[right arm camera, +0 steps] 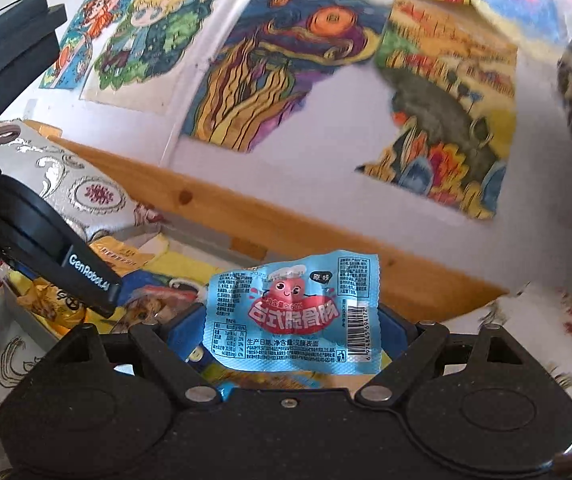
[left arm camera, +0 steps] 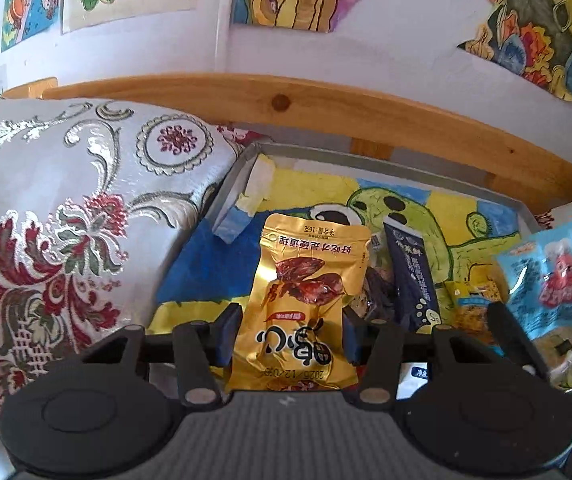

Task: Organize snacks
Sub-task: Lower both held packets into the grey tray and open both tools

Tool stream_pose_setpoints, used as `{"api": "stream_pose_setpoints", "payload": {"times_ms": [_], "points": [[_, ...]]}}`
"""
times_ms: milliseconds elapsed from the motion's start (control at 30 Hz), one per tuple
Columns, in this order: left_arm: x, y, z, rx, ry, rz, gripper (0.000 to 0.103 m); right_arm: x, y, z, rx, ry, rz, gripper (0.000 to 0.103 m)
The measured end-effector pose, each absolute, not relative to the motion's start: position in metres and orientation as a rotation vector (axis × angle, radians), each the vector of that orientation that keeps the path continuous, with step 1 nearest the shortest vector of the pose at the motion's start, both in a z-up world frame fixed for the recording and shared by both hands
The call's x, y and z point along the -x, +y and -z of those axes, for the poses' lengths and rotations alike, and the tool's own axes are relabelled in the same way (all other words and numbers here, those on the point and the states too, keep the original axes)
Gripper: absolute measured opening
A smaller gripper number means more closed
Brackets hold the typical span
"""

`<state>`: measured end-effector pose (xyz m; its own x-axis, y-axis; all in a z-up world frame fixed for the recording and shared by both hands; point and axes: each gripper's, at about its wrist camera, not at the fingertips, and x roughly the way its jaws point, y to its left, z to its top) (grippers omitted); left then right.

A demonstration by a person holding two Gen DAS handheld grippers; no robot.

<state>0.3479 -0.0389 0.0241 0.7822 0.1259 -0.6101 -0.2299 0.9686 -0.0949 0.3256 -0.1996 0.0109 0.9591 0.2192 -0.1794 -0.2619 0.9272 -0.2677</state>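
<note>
Left wrist view: nearest the lens, the left gripper (left arm camera: pixel 288 330) is clenched on a gold snack packet (left arm camera: pixel 302 304), its blue pads pressing the packet's lower half from both sides. The packet stands upright (its print reads upside down from here) over the near edge of a grey tray (left arm camera: pixel 241 168) lined with a bright painted drawing. Inside the tray, just behind the gold packet, lie a dark navy packet (left arm camera: pixel 412 276) and a small yellow packet (left arm camera: pixel 474 300). At the tray's right side the right gripper's black finger and a light blue snack packet (left arm camera: pixel 552 280) hang in view. Left of the tray, touching its wall, sits an embroidered cushion (left arm camera: pixel 65 216); behind the tray runs a wooden rail (left arm camera: pixel 286 104).

Right wrist view: the right gripper (right arm camera: pixel 290 328) grasps the light blue snack packet (right arm camera: pixel 294 312) between its blue pads, held above the tray's right part. The left gripper (right arm camera: pixel 85 280) reaches over the tray's left end, its gold packet partly hidden beneath it.
</note>
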Motion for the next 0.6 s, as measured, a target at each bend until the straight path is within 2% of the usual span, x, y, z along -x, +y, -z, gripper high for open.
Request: {"api": "stream_pose_setpoints", "payload": {"times_ms": [467,533,600], "points": [[-0.361,-0.045,-0.022,0.121,0.645,-0.183,0.057,-0.34,-0.2,-0.002,0.267,0.242,-0.281,0.09],[-0.361,-0.045,-0.021,0.122,0.651,-0.193,0.065,-0.341,-0.201,-0.003,0.265,0.24,-0.278,0.094],[-0.359,-0.044,-0.022,0.128,0.647,-0.196,0.078,-0.34,-0.201,-0.004,0.266,0.236,-0.281,0.096]]}}
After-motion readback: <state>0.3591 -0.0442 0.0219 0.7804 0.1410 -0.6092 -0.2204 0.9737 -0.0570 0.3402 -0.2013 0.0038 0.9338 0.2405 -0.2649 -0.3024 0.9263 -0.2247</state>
